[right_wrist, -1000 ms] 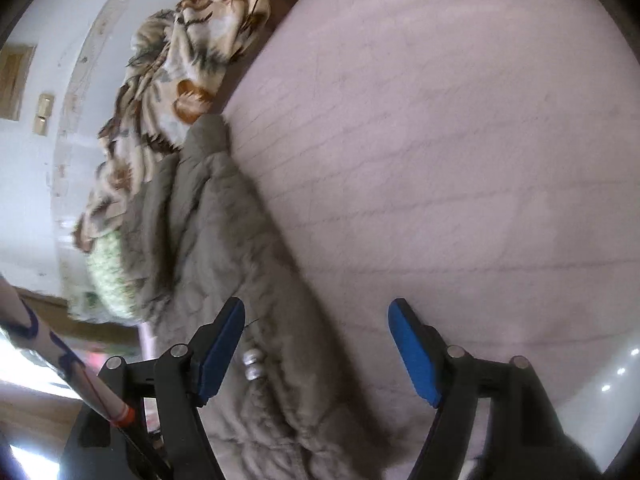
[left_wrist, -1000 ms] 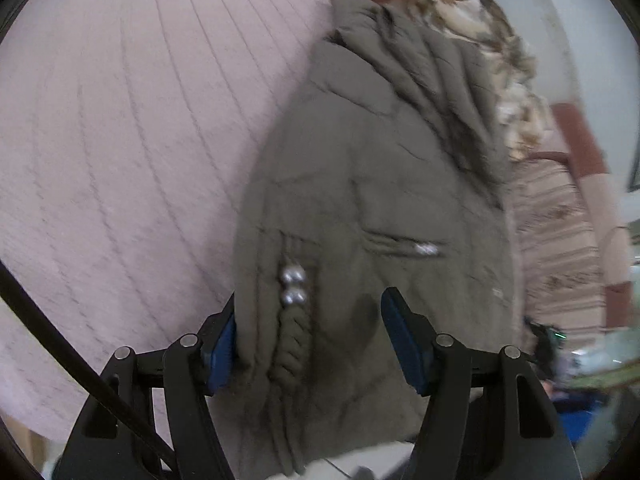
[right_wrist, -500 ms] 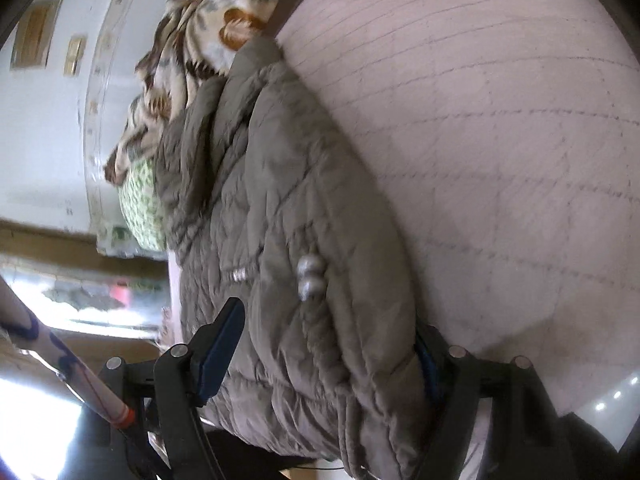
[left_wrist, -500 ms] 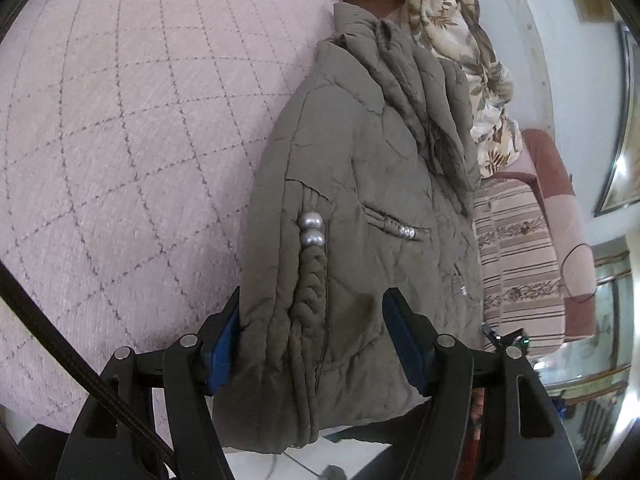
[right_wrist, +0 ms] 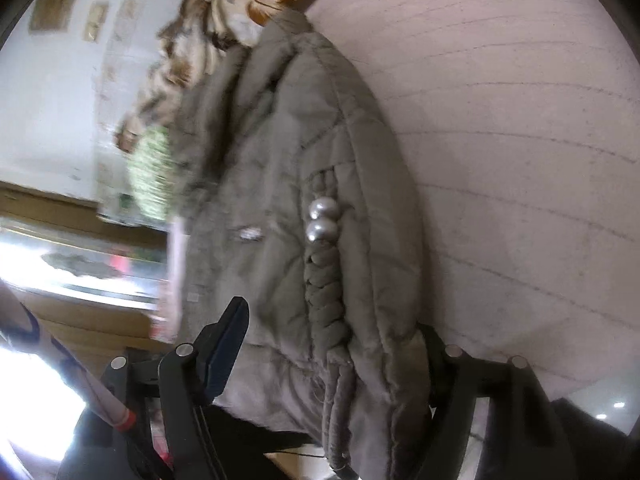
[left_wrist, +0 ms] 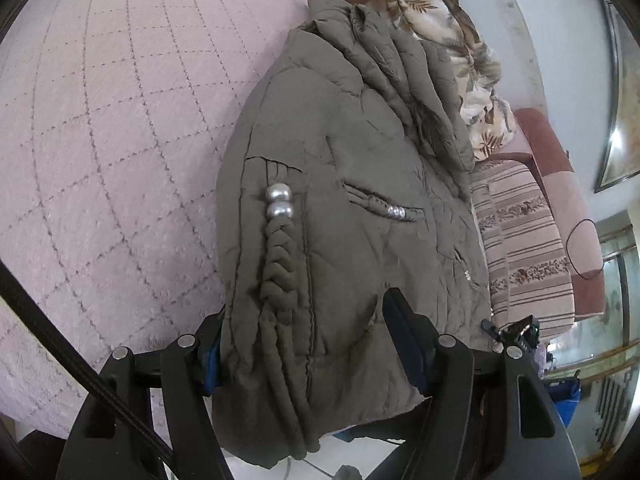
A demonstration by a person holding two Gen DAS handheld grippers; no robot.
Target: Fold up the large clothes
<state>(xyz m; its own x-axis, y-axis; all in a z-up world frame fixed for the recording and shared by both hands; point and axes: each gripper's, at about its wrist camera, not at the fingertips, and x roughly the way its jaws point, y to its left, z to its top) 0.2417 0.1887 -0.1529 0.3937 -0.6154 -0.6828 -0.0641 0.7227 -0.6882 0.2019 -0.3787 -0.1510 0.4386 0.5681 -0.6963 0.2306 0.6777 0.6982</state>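
Left wrist view is showing an olive quilted jacket (left_wrist: 352, 208) lying on a pink quilted bedspread (left_wrist: 112, 152), with its near hem hanging over the bed edge toward the camera. The left gripper (left_wrist: 308, 344) is straddling that hem: the jacket's folded side edge is sitting against the left blue pad and the right pad is resting on the quilting, so the jaws are standing apart with bunched fabric between them; whether they are actually pinching cannot be told from this view. Right wrist view, which is blurred, is showing the right gripper (right_wrist: 332, 344) at the same hem, the braided trim (right_wrist: 324, 292) and two silver beads (right_wrist: 322, 220) lying between its fingers. Its jaws are closing, with the jacket's thick edge between them; the right finger is hidden behind the fabric, so a firm clamp cannot be confirmed. As a judgement of progress, the jacket is appearing already narrowed lengthwise, one side lying doubled over the body, while the collar end (left_wrist: 360, 28) is remaining bunched against a leaf-print cloth (left_wrist: 452, 40) at the head of the bed. The crosswise fold, bringing hem toward collar, is looking not yet done, and neither is the final flattening. A striped sofa (left_wrist: 524, 248) is standing beyond the bed, well apart from the work.
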